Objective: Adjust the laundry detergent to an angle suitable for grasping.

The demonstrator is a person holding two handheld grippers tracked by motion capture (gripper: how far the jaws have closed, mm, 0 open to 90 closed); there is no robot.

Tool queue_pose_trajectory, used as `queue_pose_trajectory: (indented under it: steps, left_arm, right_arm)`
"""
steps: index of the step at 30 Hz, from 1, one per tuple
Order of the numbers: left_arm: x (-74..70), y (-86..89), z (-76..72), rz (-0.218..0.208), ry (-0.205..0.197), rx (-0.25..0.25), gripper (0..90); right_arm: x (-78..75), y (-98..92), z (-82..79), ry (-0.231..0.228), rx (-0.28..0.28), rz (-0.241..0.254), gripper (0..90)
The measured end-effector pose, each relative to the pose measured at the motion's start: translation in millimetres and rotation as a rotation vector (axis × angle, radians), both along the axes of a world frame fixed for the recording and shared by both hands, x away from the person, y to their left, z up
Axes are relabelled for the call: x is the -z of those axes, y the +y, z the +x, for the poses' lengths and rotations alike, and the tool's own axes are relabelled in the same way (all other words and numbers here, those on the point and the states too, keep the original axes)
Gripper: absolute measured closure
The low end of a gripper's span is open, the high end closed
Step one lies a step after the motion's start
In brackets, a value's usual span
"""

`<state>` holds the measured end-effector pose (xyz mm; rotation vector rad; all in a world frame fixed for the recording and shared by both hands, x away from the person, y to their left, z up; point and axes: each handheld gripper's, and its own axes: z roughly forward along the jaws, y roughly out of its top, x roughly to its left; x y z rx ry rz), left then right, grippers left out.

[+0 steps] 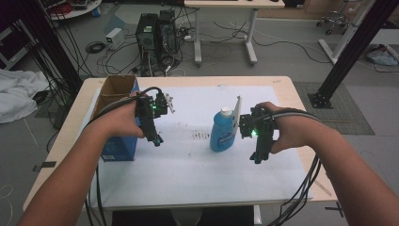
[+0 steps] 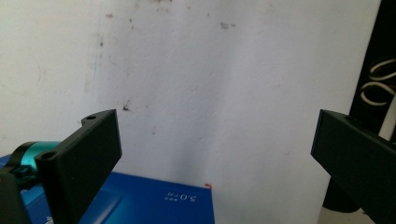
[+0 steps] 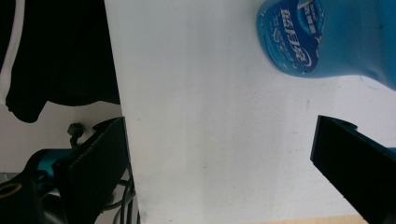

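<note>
Two forearms reaching in from the worktop's (image 1: pixel 282 84) near edge, one hand on each tool. Left tool (image 1: pixel 156 139) held above the white sheet (image 1: pixel 188 165) toward the left edge, pointing down and slightly toward the near edge, just beside the open blue cardboard box (image 1: pixel 117 117); jaws spread wide in the left gripper view, nothing between them but stained sheet. Right tool (image 1: pixel 259 157) held right of the sheet's middle, also tipped down toward the near edge, green light glowing on its body; jaws spread wide in the right gripper view, gripping nothing. One blue bottle (image 1: pixel 222 132) with a white cap standing upright on the sheet near the worktop's centre, just left of the right tool, apart from it. In the right gripper view, bottle (image 3: pixel 327 37) cut off by the top edge, label text too small to read. In the left gripper view, only a corner of the box (image 2: pixel 154 200) visible at the bottom, partly behind the left jaw. Box's lower part hidden by the left hand (image 1: pixel 123 123) in the high view; contents not discernible. Dark smudges on the sheet between the tools. Counted: two tools, one bottle, one box, one sheet. Cables trailing off the near edge from both tools.
</note>
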<state>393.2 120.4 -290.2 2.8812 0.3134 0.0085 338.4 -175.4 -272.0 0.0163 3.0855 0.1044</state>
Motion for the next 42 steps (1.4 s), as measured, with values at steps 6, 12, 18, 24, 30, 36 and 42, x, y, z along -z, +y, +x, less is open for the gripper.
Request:
queue_pose_trajectory:
  steps: [6, 12, 18, 24, 30, 36, 42]
  left_arm:
    - [-5.4, 2.5, -6.9, -0.089, 0.005, 0.006, 1.7]
    - [-9.2, 0.2, -11.7, -0.173, 0.022, 0.012, 1.7]
    - [-11.8, -2.5, -13.2, -0.265, 0.032, 0.001, 1.7]
    - [-10.2, -5.4, -13.2, -0.352, 0.066, -0.028, 1.7]
    - [-12.3, -8.9, -13.1, -0.423, 0.044, -0.062, 1.7]
    - [-11.5, -17.4, -12.9, -0.502, 0.045, -0.091, 1.7]
    - [-8.4, -21.8, -12.0, -0.574, 0.073, -0.119, 1.7]
  right_arm:
    - [-1.3, -9.5, 2.8, -0.001, 0.028, -0.001, 3.7]
    - [0.3, -16.2, 5.1, 0.001, 0.046, -0.01, 3.7]
    - [-0.6, -19.3, 4.1, 0.0, 0.054, -0.01, 3.7]
    - [-0.2, -20.3, 3.5, 0.003, 0.057, -0.011, 3.7]
    - [0.7, -24.4, 2.7, 0.009, 0.063, -0.015, 3.7]
    - [1.1, -26.4, 1.3, 0.008, 0.069, -0.017, 3.7]
    - [2.0, -24.6, 0.6, 0.008, 0.06, -0.015, 3.7]
